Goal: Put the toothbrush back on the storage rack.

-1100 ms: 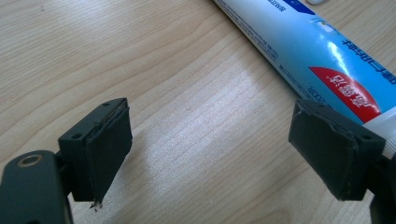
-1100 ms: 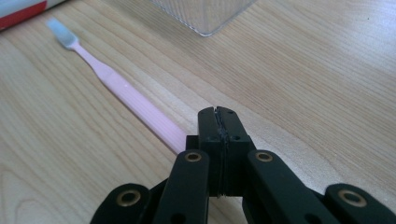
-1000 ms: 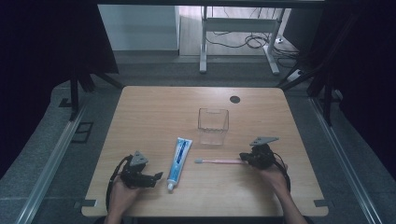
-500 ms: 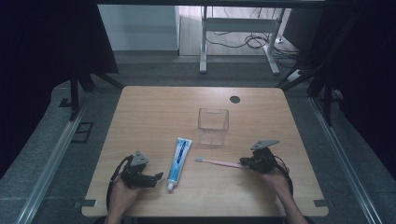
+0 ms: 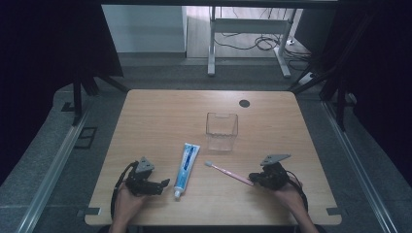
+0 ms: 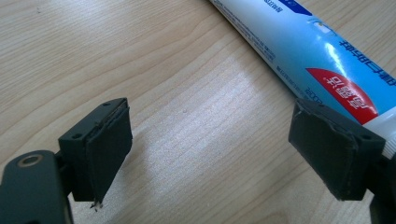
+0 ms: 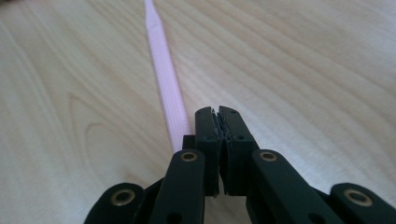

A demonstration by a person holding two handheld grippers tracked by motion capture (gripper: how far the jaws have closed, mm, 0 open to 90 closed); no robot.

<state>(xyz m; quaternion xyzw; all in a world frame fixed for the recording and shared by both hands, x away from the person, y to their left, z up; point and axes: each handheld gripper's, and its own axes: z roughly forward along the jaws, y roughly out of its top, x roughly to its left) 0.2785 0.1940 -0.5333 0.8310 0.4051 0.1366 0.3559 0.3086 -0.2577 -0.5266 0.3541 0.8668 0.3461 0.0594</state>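
The right claw (image 5: 252, 178) was closed with its jaws pressed together, empty, the pink toothbrush (image 5: 228, 172) lying flat on the worktop (image 5: 155, 111) just beside its jaws and stretching away toward the clear cup (image 5: 221, 131). The left claw (image 5: 163, 184) stood wide open and empty low over the wood, its far jaw beside the cap end of the blue toothpaste tube (image 5: 186, 162).

Toothpaste tube (image 5: 186, 162) left of toothbrush (image 5: 228, 172) (cup (image 5: 221, 131) behind)
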